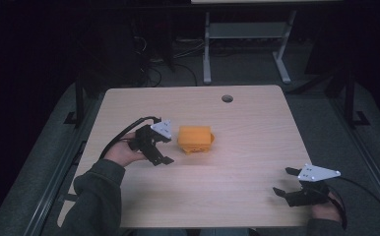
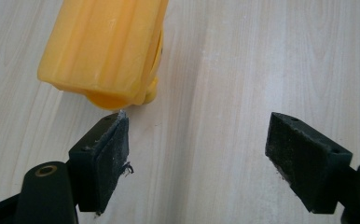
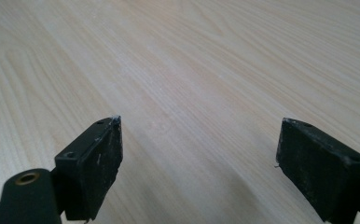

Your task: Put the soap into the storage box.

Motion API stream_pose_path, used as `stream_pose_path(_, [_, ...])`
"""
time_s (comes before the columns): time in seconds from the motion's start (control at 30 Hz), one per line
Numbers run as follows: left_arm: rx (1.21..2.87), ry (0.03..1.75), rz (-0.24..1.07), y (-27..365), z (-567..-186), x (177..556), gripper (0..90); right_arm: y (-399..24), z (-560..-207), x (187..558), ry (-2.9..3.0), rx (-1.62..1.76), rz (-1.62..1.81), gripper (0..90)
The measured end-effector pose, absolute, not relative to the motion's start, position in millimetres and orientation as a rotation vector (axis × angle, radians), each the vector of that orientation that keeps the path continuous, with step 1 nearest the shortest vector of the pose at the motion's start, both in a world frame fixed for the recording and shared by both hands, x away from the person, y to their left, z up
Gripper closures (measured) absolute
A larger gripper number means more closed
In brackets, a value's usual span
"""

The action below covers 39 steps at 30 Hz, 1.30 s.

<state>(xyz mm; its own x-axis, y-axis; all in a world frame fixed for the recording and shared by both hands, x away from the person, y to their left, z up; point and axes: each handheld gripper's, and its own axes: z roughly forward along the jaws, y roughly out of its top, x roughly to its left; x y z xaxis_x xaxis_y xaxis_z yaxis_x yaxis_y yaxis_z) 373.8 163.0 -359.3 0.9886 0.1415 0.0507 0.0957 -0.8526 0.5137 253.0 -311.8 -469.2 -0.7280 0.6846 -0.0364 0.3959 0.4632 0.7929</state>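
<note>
There is one yellow block [image 1: 195,139] on the desk [image 1: 237,162], a bit left of the middle. It lies flat on the wood. There are two tools, one in each hand. The left tool [image 1: 161,147] sits just beside the block, on its left side. Its two black jaws are spread wide, with nothing between them. In the left gripper view one jaw tip is very near the block's [image 2: 104,46] corner. The right tool [image 1: 285,181] is well apart, near the front right corner, jaws wide too and empty.
</note>
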Motion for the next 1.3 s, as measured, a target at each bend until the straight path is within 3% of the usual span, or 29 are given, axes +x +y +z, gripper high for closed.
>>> stream_pose_path(1.3, [2.56, 0.258, 0.16, 211, -384, 330, 21.1, -305, -471, 254, 2.366, 0.926, 1.147, 14.0])
